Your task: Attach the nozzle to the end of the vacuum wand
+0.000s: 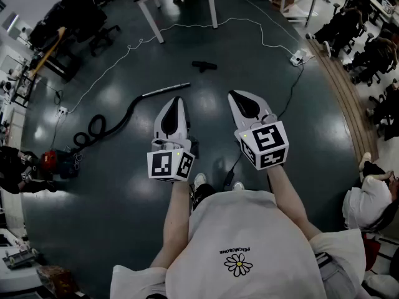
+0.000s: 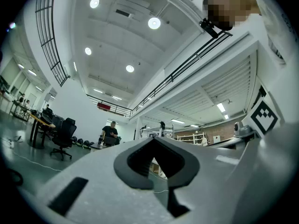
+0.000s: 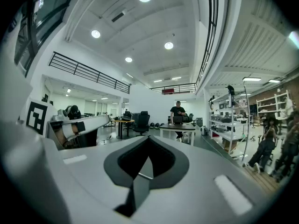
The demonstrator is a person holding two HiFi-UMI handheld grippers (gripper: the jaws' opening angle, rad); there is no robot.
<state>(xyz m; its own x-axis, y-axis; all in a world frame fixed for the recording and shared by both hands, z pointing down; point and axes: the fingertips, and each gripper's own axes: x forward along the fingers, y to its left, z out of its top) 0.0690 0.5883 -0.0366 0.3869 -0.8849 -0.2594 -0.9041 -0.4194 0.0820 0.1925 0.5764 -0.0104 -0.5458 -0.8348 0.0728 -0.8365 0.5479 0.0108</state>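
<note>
"While the two grippers are held out side by side over the dark floor [image 1: 118,185], how do their jaws stand?"

"Pressed together on both. The left gripper [image 1: 179,100] has its tips meeting with nothing between them, and its own view shows only the hall through the dark opening behind the tips. The right gripper [image 1: 233,94] is the same, tips together and empty."

"So where is the wand?"

"On the floor just past the left gripper's tips in the head view. The vacuum wand [image 1: 166,90] is a silver tube lying slantwise, clear of both grippers. Its left end joins a black hose [image 1: 118,122] that curls away left towards a red unit [image 1: 50,161]."

"And the nozzle?"

"Farther out. The nozzle [image 1: 204,65] is a small black piece lying on the floor beyond the wand's free end, apart from it, roughly between the lines of the two grippers and well apart from either."

"Anything beyond that?"

"A white cable [image 1: 187,25] loops across the floor, and behind it stands a white-legged table [image 1: 213,8]."
</note>
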